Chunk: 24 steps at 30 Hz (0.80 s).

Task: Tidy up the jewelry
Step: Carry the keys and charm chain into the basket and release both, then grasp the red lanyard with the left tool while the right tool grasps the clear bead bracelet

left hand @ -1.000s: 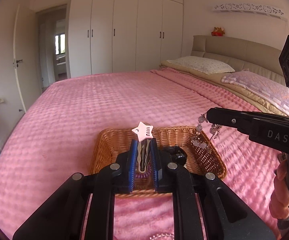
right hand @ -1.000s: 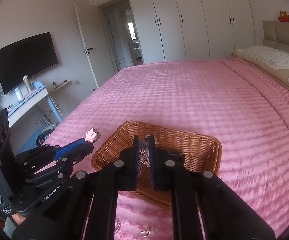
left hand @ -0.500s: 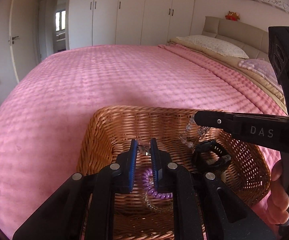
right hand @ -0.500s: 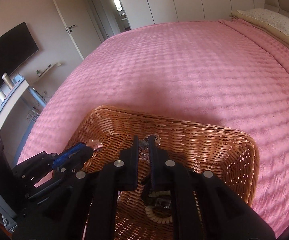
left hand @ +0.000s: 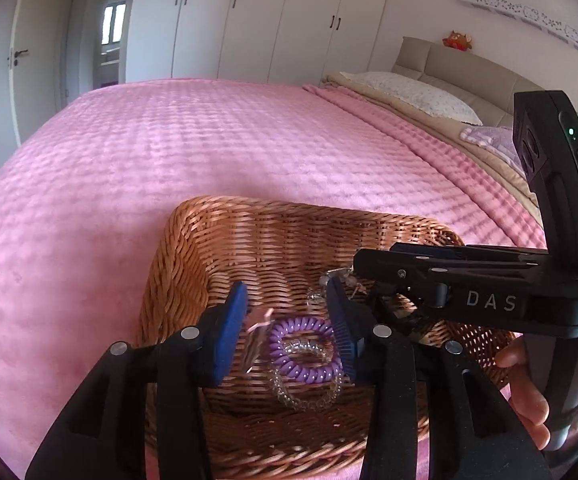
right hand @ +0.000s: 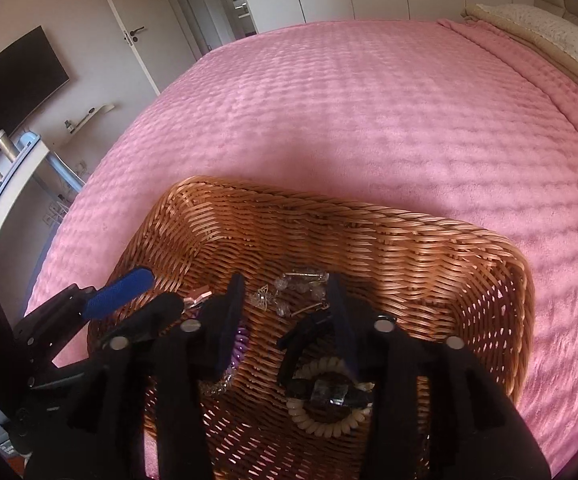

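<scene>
Here, both grippers hang over the wicker basket [left hand: 177, 264] on a pink bed [left hand: 169, 152] — left gripper [left hand: 287, 320] and right gripper [right hand: 287, 308] opening, gripping nothing; a purple coil hair tie [left hand: 301, 350] and a beaded bracelet [right hand: 297, 286] lie inside.

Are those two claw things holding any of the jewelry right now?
No. Both the left gripper and right gripper are opening over the basket; their fingers press on nothing.

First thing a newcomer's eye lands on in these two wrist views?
The wicker basket low and central on the pink bedspread, with both grippers over it. The left gripper is opening above a purple coil hair tie and a star clip; the right gripper is opening above a beaded bracelet. A cream coil tie lies nearer the right camera.
</scene>
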Each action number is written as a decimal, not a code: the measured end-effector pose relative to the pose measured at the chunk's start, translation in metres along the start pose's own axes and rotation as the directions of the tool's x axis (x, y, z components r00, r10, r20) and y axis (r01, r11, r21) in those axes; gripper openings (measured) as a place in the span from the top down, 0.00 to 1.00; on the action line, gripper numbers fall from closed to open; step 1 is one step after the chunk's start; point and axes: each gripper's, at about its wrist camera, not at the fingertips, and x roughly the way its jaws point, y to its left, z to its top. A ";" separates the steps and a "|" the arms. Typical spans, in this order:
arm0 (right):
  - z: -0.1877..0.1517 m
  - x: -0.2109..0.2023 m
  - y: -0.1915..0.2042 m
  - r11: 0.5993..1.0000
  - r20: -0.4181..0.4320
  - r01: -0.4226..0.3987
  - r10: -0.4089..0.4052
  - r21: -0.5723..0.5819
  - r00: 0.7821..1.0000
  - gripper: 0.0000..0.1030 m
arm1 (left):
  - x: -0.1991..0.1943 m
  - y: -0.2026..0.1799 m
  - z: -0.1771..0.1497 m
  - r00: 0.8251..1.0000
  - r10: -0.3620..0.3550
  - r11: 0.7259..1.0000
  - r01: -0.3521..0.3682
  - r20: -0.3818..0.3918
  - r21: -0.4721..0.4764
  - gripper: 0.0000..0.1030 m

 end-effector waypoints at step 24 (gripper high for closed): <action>-0.132 -0.127 0.063 0.990 0.136 -0.004 0.024 -0.143 0.990 0.56 | -0.191 0.015 -0.085 0.989 -0.004 0.997 0.016 0.147 -0.081 0.59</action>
